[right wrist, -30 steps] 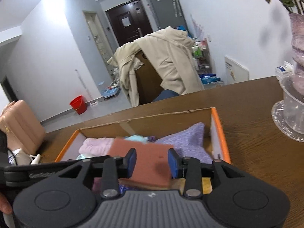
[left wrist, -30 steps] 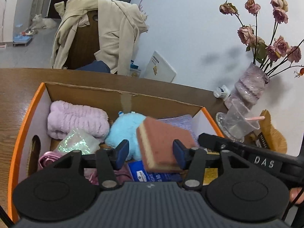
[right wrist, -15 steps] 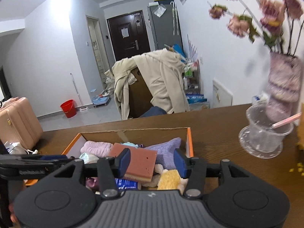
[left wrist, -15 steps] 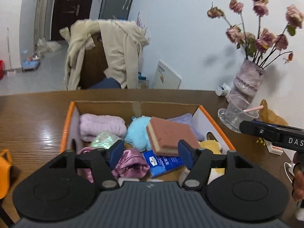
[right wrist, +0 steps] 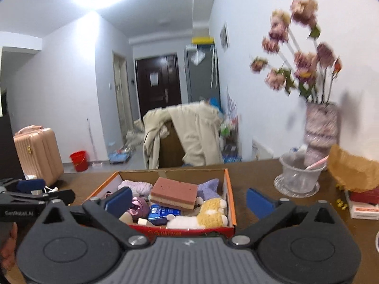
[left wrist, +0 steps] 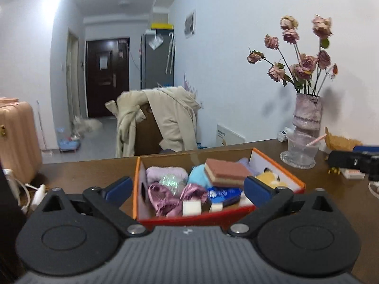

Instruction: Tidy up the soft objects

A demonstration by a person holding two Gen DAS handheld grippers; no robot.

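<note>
An orange-rimmed cardboard box [left wrist: 277, 163] [right wrist: 229, 189] stands on the wooden table, full of soft things. A pink-and-yellow sponge [left wrist: 227, 172] [right wrist: 174, 193] lies on top of the pile, beside a blue plush [left wrist: 197, 176], a lilac towel [left wrist: 163, 174], a pink satin piece [left wrist: 165, 198], a blue packet [right wrist: 163, 213] and a yellow-and-white plush [right wrist: 203, 217]. My left gripper [left wrist: 187, 189] is open and empty, back from the box's near wall. My right gripper [right wrist: 188, 200] is open and empty, also back from the box.
A vase of dried roses [left wrist: 306, 118] [right wrist: 321, 127] and a clear plastic cup with a straw [left wrist: 300, 150] [right wrist: 298, 176] stand to the right of the box. A small red-and-white box [right wrist: 362, 209] lies at the right. A chair draped with a beige coat [left wrist: 163, 120] stands behind the table.
Both grippers have opened wide and pulled back and up from the box. The sponge that sat between the fingers now lies on the pile in the box.
</note>
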